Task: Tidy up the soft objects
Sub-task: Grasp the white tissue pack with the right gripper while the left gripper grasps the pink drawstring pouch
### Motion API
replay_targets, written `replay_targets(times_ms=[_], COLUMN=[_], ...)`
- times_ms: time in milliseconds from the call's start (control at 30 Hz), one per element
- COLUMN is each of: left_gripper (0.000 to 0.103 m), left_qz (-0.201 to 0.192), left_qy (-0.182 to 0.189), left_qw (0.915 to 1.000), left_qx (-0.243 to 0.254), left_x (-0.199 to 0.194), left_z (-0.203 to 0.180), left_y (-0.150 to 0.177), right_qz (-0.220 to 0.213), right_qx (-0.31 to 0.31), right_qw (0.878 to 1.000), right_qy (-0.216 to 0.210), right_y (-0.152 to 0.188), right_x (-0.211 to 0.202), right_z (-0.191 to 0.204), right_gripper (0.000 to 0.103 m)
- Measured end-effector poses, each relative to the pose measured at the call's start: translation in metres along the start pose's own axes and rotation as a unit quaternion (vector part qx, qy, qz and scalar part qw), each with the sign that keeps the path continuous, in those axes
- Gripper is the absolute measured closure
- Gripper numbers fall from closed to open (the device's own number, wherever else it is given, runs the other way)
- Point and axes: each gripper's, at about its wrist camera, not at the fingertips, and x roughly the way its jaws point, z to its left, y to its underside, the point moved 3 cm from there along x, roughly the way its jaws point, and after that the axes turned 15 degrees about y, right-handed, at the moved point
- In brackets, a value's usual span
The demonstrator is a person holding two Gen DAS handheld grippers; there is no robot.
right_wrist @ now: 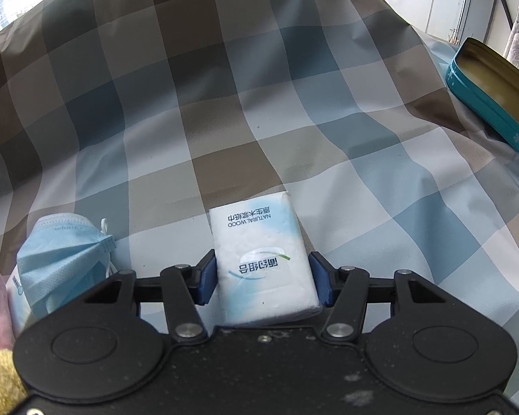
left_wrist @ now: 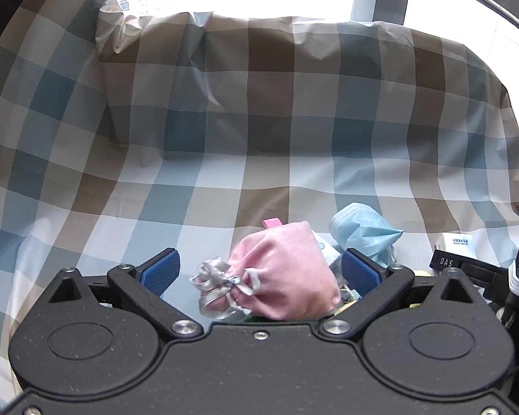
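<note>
Right wrist view: right gripper (right_wrist: pixel 263 278) clamps a white tissue pack (right_wrist: pixel 264 263) on the checked cloth (right_wrist: pixel 225 103) covering the tabletop; teal tin (right_wrist: pixel 494 103) beside tiled wall. Left gripper (left_wrist: pixel 261 269) spreads wide around a pink pouch (left_wrist: pixel 287 269), blue mask (left_wrist: pixel 360 231) behind.

Teal tin (right_wrist: pixel 494 103) cut off by the right edge

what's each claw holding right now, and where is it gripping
The right claw is shut on the tissue pack, clamping its two long sides near the close end. The left claw holds nothing: it is open around the pink pouch.
</note>
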Motion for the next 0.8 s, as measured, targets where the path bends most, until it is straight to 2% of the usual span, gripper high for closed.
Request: replay_targets(times_ms=[267, 800], left_gripper=[0.006, 0.005], left_qz=[0.038, 0.079], left_qy=[-0.033, -0.062], left_qw=[0.9987, 0.9949], left_qx=[-0.011, 0.001], left_x=[0.038, 0.064], left_z=[0.000, 0.001], left_y=[-0.005, -0.001], right_qz=[-0.004, -0.008], right_qx=[0.001, -0.001], right_qw=[1.000, 1.000], right_qy=[-0.004, 0.000], right_y=[0.001, 0.001], right_x=[0.000, 0.000], right_z=[-0.001, 0.001], right_gripper=[0.049, 0.049])
